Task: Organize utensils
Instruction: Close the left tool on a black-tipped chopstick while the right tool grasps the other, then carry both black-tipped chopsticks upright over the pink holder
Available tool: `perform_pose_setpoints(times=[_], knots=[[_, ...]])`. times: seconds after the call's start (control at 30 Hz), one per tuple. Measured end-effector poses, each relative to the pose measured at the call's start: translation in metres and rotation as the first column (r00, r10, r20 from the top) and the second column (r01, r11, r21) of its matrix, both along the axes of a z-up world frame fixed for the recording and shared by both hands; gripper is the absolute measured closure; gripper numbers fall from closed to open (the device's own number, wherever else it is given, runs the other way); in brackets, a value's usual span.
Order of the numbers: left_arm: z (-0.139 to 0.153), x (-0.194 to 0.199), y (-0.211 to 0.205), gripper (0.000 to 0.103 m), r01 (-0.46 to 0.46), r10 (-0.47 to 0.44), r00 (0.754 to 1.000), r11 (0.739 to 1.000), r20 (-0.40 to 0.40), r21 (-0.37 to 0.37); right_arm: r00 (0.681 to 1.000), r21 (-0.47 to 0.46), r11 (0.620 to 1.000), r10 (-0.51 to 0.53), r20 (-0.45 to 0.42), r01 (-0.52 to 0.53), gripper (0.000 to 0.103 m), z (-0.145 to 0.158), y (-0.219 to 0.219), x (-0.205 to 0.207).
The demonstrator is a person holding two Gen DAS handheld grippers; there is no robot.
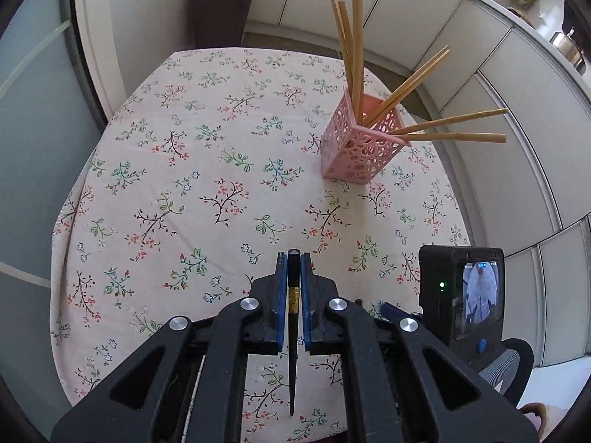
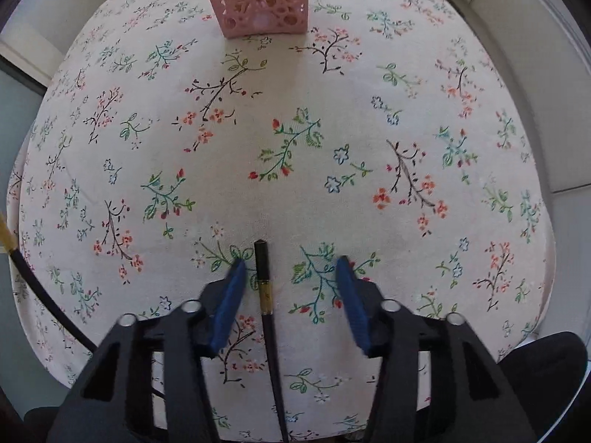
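Note:
My left gripper (image 1: 294,258) is shut on a black chopstick with a gold band (image 1: 293,317), held above the floral tablecloth (image 1: 184,170). A pink perforated holder (image 1: 360,140) stands at the far right of the table with several wooden chopsticks (image 1: 356,48) fanning out of it. In the right wrist view my right gripper (image 2: 291,262) is open, its blue pads either side of a second black chopstick (image 2: 266,295) that lies on the cloth (image 2: 332,118). The holder (image 2: 258,0) stands straight ahead at the far edge.
A brown bin with a red rim (image 1: 220,14) stands on the floor beyond the table. White cabinets (image 1: 498,85) run along the right. The right gripper's camera body (image 1: 461,291) shows at lower right. A black cable (image 2: 44,291) crosses the left table edge.

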State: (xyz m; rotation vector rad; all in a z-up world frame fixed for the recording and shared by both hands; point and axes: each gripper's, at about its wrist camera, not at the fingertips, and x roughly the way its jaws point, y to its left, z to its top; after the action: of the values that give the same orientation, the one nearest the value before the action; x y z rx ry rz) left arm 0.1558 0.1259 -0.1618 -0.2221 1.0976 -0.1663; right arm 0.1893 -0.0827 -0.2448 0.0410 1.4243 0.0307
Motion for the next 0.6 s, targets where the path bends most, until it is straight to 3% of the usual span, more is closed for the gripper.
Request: perform_pose_setpoints(times=[0.13,0.37,0.6], knots=[[0.015,-0.008,-0.009,0.097,0.027,-0.027,0.999,1.0,0.038,-0.004,0.996,0.137,0.986,-0.091,-0.019,0.093,0.096,0.006,-0.033,0.002],[0.049,-0.03,-0.027,0.097,0.051,-0.05,0.991,0.999,0.124,-0.002,0.978,0.282,0.957,-0.124,0.168,0.073,0.096,0.082,-0.094,-0.032],[0.093,-0.046,-0.043,0.097,0.053,-0.06,0.976,0.998,0.212,0.035,0.926,0.34,0.939,-0.167,0.339,0.045,0.095,0.161,-0.131,-0.06]])
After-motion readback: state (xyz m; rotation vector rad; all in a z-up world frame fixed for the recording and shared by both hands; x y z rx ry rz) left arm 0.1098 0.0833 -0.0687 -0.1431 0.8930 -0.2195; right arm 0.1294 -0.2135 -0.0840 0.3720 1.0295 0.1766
